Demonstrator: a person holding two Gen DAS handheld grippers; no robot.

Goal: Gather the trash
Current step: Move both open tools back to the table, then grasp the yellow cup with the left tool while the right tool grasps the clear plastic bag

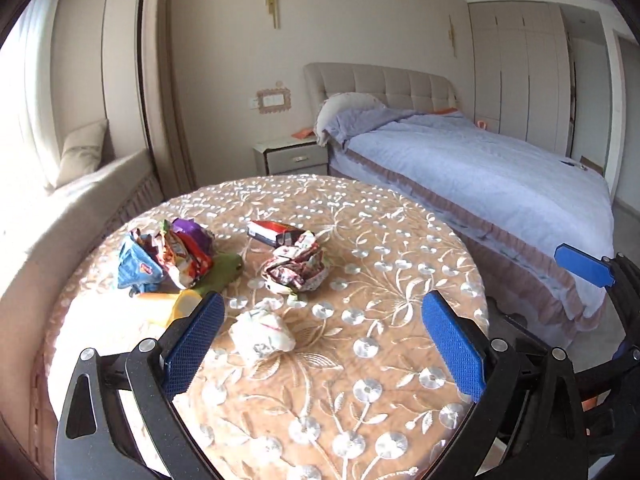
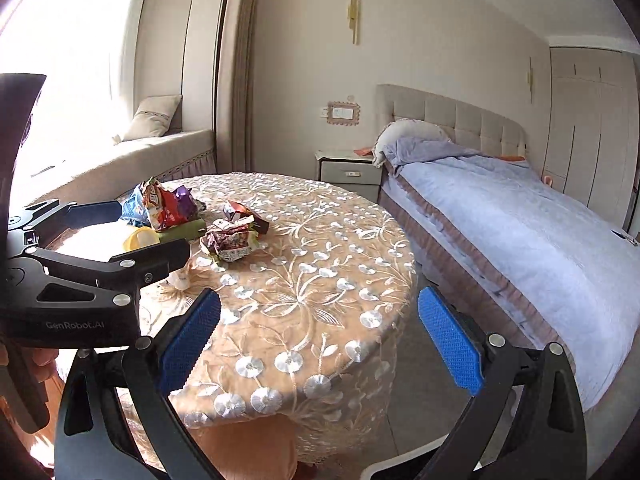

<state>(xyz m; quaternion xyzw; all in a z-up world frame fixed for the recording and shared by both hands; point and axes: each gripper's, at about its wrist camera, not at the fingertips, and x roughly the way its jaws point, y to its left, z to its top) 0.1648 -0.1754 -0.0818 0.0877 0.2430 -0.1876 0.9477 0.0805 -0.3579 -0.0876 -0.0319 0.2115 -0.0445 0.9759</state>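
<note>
Crumpled white paper, a small wad (image 1: pixel 262 334) with faint print on it, lies on the round embroidered surface (image 1: pixel 360 360) just ahead of the left claw (image 1: pixel 320 344), nearer its left finger than its right. That claw is spread wide and has nothing in it. The right claw (image 2: pixel 320 344) is equally wide apart and empty, held over the near edge of the surface, well apart from any trash.

Farther back sit a crushed red-and-white wrapper ball (image 1: pixel 296 266), a flattened dark and red packet (image 1: pixel 272 232) touching it from behind, and to the left a heap of bright snack bags (image 1: pixel 168 256) resting on something green (image 1: pixel 224 270). A yellow lid or cup (image 1: pixel 176 306) lies just beside the left finger; what it is I cannot tell.

All of this looks very light and soft, so it should crush instead of resisting. The paper wad is probably best pinched across its middle, fingers brought down close to the cloth. Foil wrappers are likely slick and springy; a grip on the thickest bunched part should hold better than one on a loose flap. The lacy cloth could snag if the fingers drag.
</note>
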